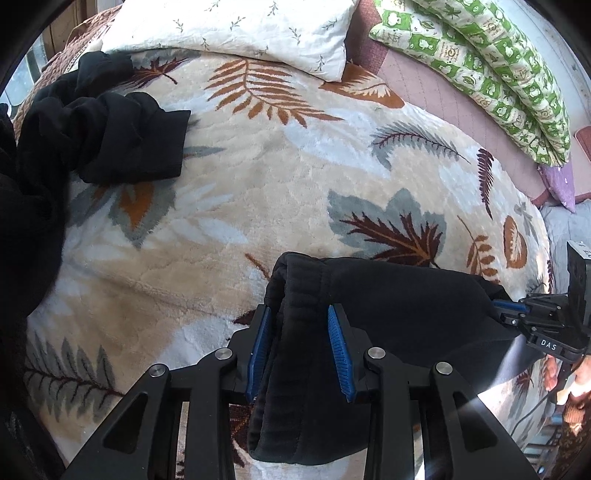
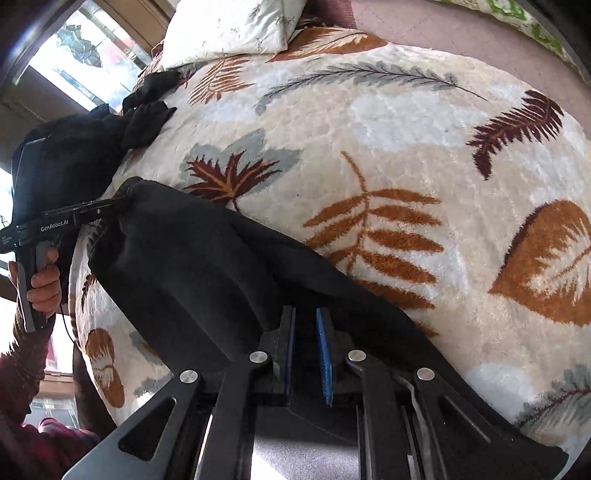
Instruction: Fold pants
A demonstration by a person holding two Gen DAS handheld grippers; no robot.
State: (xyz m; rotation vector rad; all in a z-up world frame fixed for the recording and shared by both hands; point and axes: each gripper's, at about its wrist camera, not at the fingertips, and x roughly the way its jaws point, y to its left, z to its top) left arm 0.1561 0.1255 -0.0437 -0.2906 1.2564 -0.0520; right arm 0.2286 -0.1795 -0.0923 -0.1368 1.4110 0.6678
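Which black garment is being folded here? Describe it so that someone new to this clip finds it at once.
Start from the cream plush blanket with leaf prints that covers the bed. At its near edge, black fleece pants hang stretched between the left gripper and the right gripper. Unlike the crumpled black clothes heaped near the white sprig-print pillow, they show a ribbed waistband clamped between blue-padded fingers.

Left hand-held gripper [image 1: 301, 347] clamped, right hand-held gripper [image 2: 306, 354] nearly closed

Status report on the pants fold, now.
Left gripper shut on pants waistband. Right gripper shut on far edge. Pants stretched between, above blanket. Nothing in the way.
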